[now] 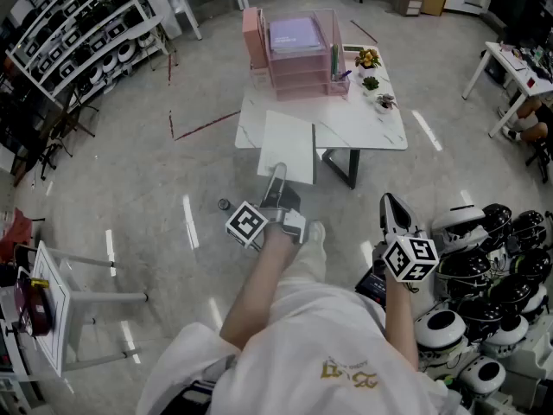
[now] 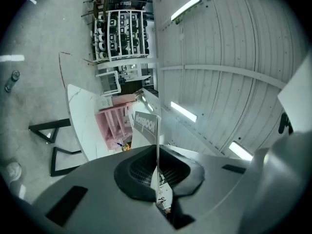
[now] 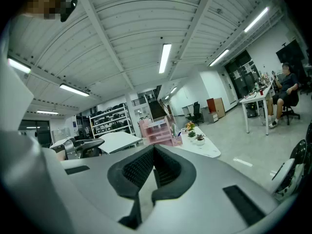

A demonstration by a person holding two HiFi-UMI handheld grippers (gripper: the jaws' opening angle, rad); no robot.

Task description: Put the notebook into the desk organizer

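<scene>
The pale floor [image 1: 155, 171] fills most of the head view. On it stands a white marbled surface [image 1: 371, 128] on dark legs. At the far end of this surface sits the pink desk organizer [image 1: 298, 59], a tiered set of trays with a lilac item lying on its top tier. Three small potted plants [image 1: 371, 80] stand in a row just beside it, along the right edge.

The notebook [image 1: 288, 145] is off the surface, held in the air with its broad white face toward the head camera. In that view it overlaps the near left corner of the surface, well apart from the organizer.

The person's bare left forearm [image 1: 259, 284] reaches forward from the body. The left gripper [image 1: 278, 175] is rolled onto its side and clamped on the notebook's near edge. In its own view the cover runs edge-on between the closed jaws.

The right arm is kept close to the body. The right gripper [image 1: 393, 210] points forward, its jaws together with nothing between them.
</scene>
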